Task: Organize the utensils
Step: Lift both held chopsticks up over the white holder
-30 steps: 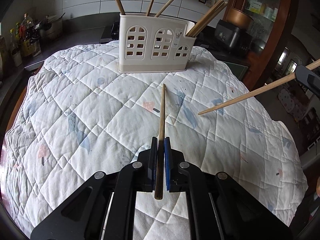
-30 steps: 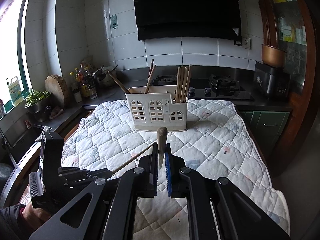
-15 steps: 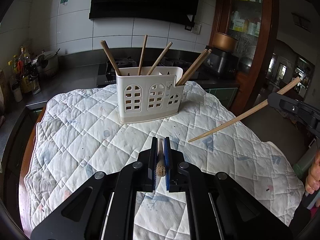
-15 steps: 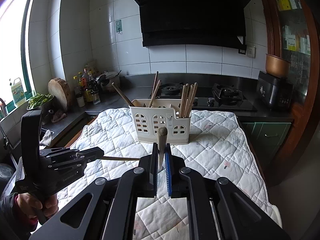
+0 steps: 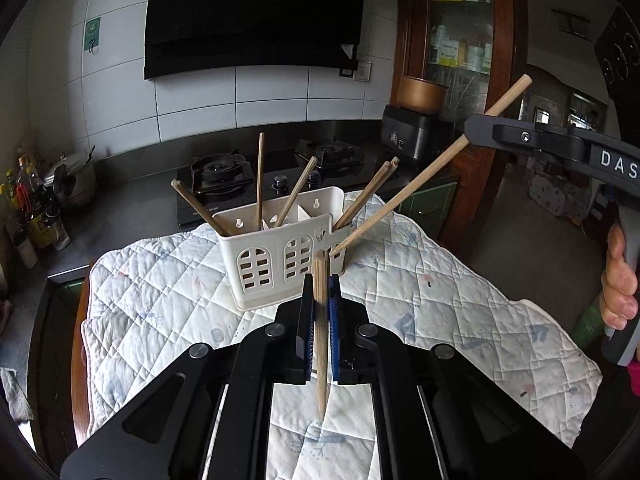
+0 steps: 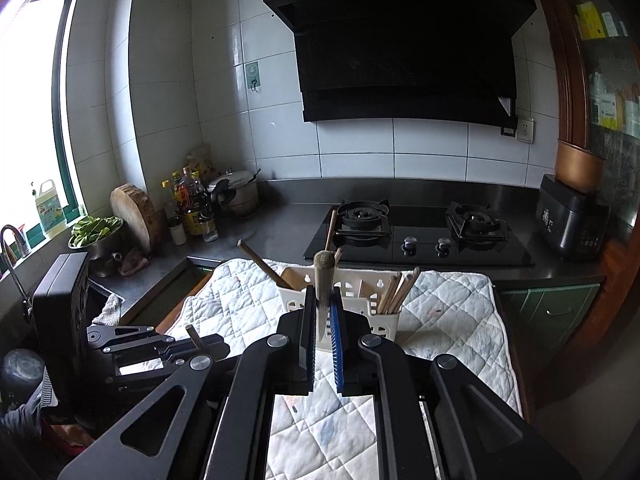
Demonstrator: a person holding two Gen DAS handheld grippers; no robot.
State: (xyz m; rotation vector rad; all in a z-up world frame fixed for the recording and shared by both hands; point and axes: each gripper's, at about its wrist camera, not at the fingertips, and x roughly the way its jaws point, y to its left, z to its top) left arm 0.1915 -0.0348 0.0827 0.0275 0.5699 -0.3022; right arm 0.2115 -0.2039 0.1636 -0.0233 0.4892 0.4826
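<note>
Left wrist view: left claw (image 5: 320, 312) clamped tight on 1 wooden chopstick (image 5: 320, 320), long axis running almost straight along the fingers, blunt end raised toward the white utensil holder (image 5: 276, 264), tapered tip hanging back over the quilted cloth (image 5: 460, 312). Holds 5 or so chopsticks already, leaning out at different angles from its compartments; arched window cut-outs and a small unreadable print on the front wall. Stands on the cloth-covered tabletop, just beyond the claw. At right, right claw (image 5: 476, 132) gripping a second chopstick (image 5: 420, 184), slanted from upper right down to lower left, thin tip close by the holder's right end; contact unclear. Letters "DAS" readable on that gripper's body. A hand (image 5: 620, 280) wrapped around its handle.

Right wrist view: right claw (image 6: 322, 312) closed on that second chopstick (image 6: 322, 280), seen nearly end-on, thick end up in front of the holder (image 6: 368, 296). Left claw (image 6: 208, 344) low at left with its chopstick stub (image 6: 192, 334) poking up. Behind: gas hob (image 6: 420, 232), range hood (image 6: 400, 40) with small unreadable brand lettering, bottles (image 6: 188, 212), chopping block (image 6: 132, 216).
</note>
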